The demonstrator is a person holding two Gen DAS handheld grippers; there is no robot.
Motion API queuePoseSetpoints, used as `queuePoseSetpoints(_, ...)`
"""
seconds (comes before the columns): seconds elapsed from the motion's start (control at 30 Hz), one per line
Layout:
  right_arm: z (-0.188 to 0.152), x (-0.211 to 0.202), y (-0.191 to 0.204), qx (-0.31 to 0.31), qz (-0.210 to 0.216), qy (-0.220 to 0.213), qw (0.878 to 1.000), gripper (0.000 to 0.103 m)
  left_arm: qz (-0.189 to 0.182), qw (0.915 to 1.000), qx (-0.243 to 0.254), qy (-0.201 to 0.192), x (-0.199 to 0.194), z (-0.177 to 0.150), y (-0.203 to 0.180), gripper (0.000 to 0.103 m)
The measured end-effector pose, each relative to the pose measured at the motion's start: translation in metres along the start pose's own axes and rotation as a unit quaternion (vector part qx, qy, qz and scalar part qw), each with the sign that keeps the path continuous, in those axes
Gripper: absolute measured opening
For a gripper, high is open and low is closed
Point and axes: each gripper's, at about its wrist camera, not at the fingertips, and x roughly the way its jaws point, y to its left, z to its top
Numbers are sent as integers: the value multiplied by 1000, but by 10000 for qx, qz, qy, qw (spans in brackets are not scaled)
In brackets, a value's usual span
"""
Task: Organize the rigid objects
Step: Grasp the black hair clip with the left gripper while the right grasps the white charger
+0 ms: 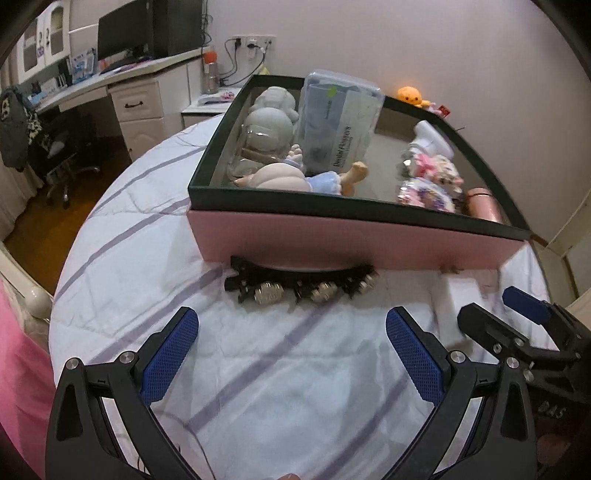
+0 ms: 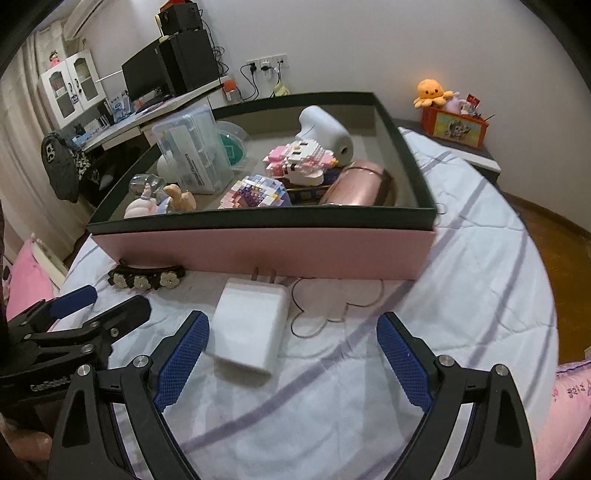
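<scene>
A pink box with a dark green rim (image 1: 332, 243) (image 2: 258, 254) stands on the bed and holds figurines, a clear floss case, block toys and a rose-gold cylinder. A black hair clip with flower studs (image 1: 299, 284) (image 2: 146, 278) lies against its front wall. A white charger block (image 2: 249, 328) and a clear flower-shaped coaster (image 2: 332, 302) lie in front of the box. My left gripper (image 1: 291, 354) is open and empty, just short of the hair clip. My right gripper (image 2: 291, 358) is open and empty, its left finger beside the charger.
The bed has a white quilt with purple stripes (image 1: 147, 258). A desk with a monitor (image 1: 125, 33) stands at the back left. An orange plush octopus (image 2: 430, 92) sits on a toy box at the back right. A pink pillow (image 2: 26, 280) lies at the left.
</scene>
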Motion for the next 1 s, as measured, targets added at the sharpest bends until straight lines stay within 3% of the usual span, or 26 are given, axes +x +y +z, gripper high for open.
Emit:
queuePoseSetpoints(0.27, 2, 14, 4, -255, 44, 91, 9996, 92, 271, 9995, 40, 151, 23, 14, -6, 103)
queuePoseSetpoints(0.33, -1, 12, 5, -394, 28, 67, 9992, 85, 311, 9993, 112, 160, 25, 15, -11, 103)
queuePoseSetpoints(0.4, -4, 11, 8, -562, -181, 76, 9982, 67, 330, 9992, 177, 168, 27, 15, -17, 103)
queuePoseSetpoints(0.47, -6, 8, 9, -656, -283, 78, 9974, 59, 322, 9991, 215, 167, 30, 17, -22, 103)
queuePoseSetpoints(0.67, -6, 6, 5, -665, -256, 55, 9974, 56, 389, 9990, 193, 88, 32, 18, -28, 102)
queuePoseSetpoints(0.73, -6, 5, 6, -657, -199, 29, 9976, 49, 402, 9990, 169, 30, 29, 16, -26, 96)
queuePoseSetpoints(0.77, -6, 4, 6, -630, -136, 26, 9979, 41, 352, 9993, 154, 26, 29, 16, -24, 96)
queuePoseSetpoints(1.0, -9, -7, 0, -459, 19, 15, 9989, 41, 201, 9996, 173, -48, 11, 1, -14, 96)
